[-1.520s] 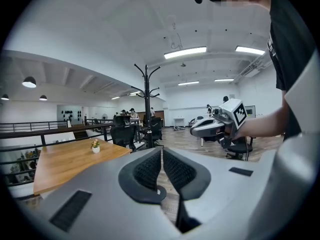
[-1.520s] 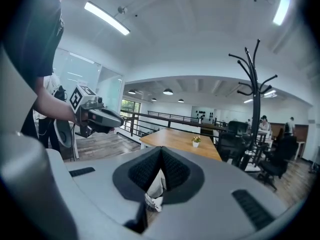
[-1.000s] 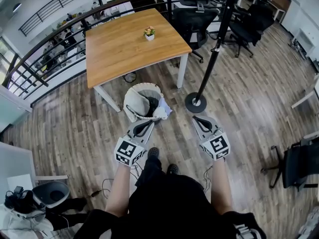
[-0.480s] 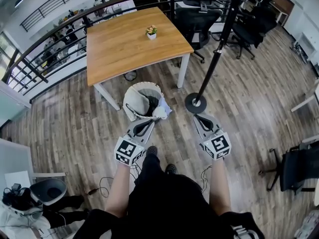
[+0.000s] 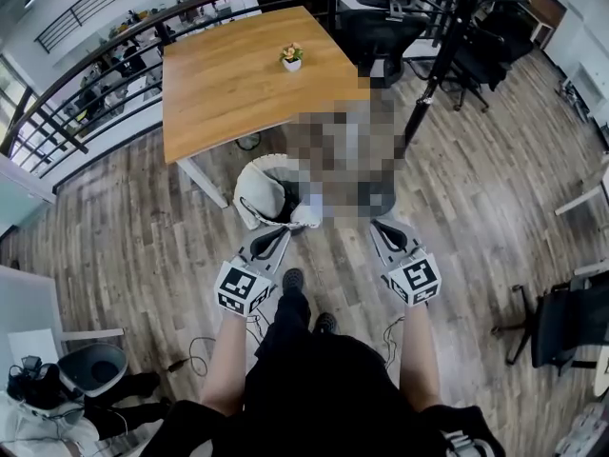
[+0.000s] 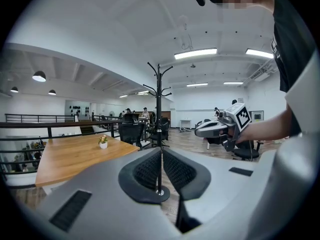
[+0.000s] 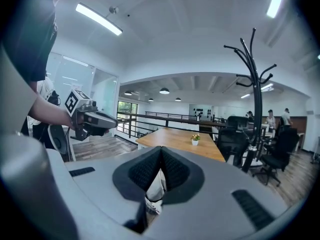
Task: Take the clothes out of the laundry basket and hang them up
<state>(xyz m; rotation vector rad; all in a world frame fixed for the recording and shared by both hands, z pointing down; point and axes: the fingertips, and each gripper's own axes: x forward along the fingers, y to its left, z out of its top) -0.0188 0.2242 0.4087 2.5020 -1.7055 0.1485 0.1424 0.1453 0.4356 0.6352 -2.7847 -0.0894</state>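
Wood floor, laundry basket just ahead of left gripper, right gripper alongside (both closed, empty)

Small flower pot on wooden table, office chairs behind

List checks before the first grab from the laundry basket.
1. Left gripper empty: ok, jaws together on nothing.
2. Right gripper empty: ok, jaws together on nothing.
3. Jaws open for a grab: not ok, both shut.
4. Clothes in laundry basket: ok, several pieces visible inside.
5. Coat rack hooks free: ok, all bare.
6. Floor from basket to rack: cannot tell, blurred in the head view.
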